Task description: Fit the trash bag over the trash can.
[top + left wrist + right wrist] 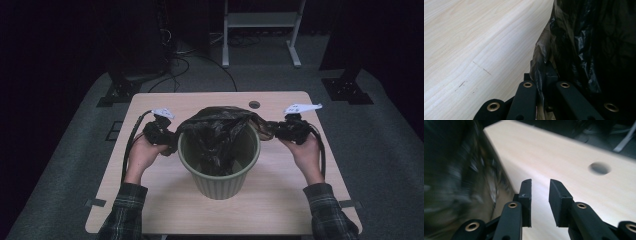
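Black bag (220, 131) hangs over the green bin (220, 175) mid-desk (160, 210), pinched at nine o'clock by the left gripper (544, 82) to stretch it over the rim, while the right gripper (540, 195) at three o'clock has parted, empty jaws.

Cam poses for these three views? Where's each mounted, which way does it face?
High view: above the person's side, looking forward and down at the table; both forearms, left claw and right claw flank the bin.
Left gripper view: on the left claw, shut on the bag.
Right gripper view: on the right claw, open above the table.
Shared: bag and table.
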Available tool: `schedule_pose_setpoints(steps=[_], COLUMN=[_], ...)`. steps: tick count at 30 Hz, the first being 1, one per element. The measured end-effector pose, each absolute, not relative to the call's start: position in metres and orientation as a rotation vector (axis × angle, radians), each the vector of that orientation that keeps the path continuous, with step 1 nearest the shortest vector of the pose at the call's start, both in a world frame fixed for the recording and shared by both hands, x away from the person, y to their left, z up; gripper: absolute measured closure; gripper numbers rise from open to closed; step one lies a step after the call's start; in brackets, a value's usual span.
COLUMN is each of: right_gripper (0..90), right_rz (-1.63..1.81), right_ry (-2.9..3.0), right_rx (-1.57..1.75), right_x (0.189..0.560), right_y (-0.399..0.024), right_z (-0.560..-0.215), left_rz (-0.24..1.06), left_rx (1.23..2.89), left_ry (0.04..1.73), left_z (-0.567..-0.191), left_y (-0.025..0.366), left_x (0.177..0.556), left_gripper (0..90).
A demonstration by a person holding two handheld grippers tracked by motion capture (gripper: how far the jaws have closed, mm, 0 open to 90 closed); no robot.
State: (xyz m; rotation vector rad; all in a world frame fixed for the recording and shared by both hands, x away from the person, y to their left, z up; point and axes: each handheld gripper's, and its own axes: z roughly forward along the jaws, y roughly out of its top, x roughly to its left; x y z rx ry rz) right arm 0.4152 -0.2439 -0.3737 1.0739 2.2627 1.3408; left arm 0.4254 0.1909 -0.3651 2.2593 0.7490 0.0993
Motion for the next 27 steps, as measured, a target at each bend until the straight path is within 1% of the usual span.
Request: schedule_pose_setpoints(steps=[5,9,10,11,13,16,18,20,22,23,24,25,26,27], right_gripper=[68.9,64.8,64.8,62.5,62.0,58.1,57.5,56.6,61.7,66.4,78.7,85.9,90.0,90.0], right_rz=[1.446,1.558,1.558,1.614,1.633,1.698,1.696,1.663,1.602,1.592,1.581,1.568,1.556,1.556], right_ry=[2.17,2.155,2.155,2.178,2.188,2.248,2.269,2.315,2.33,2.34,2.345,2.345,2.344,2.349], right_rx=[1.03,0.947,0.947,0.896,0.878,0.782,0.766,0.744,0.746,0.746,0.748,0.742,0.736,0.731], right_x=[0.405,0.393,0.393,0.388,0.387,0.384,0.384,0.388,0.39,0.392,0.393,0.393,0.392,0.39], right_y=[-0.266,-0.268,-0.268,-0.263,-0.261,-0.245,-0.24,-0.224,-0.214,-0.21,-0.208,-0.205,-0.204,-0.204], right_z=[-0.33,-0.298,-0.298,-0.286,-0.282,-0.274,-0.274,-0.279,-0.283,-0.285,-0.287,-0.288,-0.289,-0.289], left_rz=[0.101,0.1,0.1,0.101,0.1,0.102,0.104,0.105,0.105,0.106,0.106,0.105,0.104,0.104], left_rx=[2.255,2.254,2.254,2.253,2.252,2.248,2.248,2.248,2.247,2.248,2.247,2.246,2.242,2.243], left_ry=[0.744,0.746,0.746,0.744,0.746,0.748,0.746,0.746,0.744,0.741,0.743,0.742,0.742,0.74], left_z=[-0.364,-0.364,-0.364,-0.364,-0.364,-0.362,-0.362,-0.361,-0.361,-0.361,-0.361,-0.361,-0.361,-0.36], left_y=[0.19,0.19,0.19,0.19,0.19,0.192,0.192,0.192,0.192,0.192,0.192,0.193,0.193,0.193], left_x=[0.425,0.425,0.425,0.425,0.424,0.424,0.424,0.423,0.423,0.423,0.423,0.423,0.422,0.422], left_gripper=[89.5,89.5,89.5,89.5,89.5,89.5,89.5,89.5,89.5,89.5,89.5,89.5,89.5,89.5])
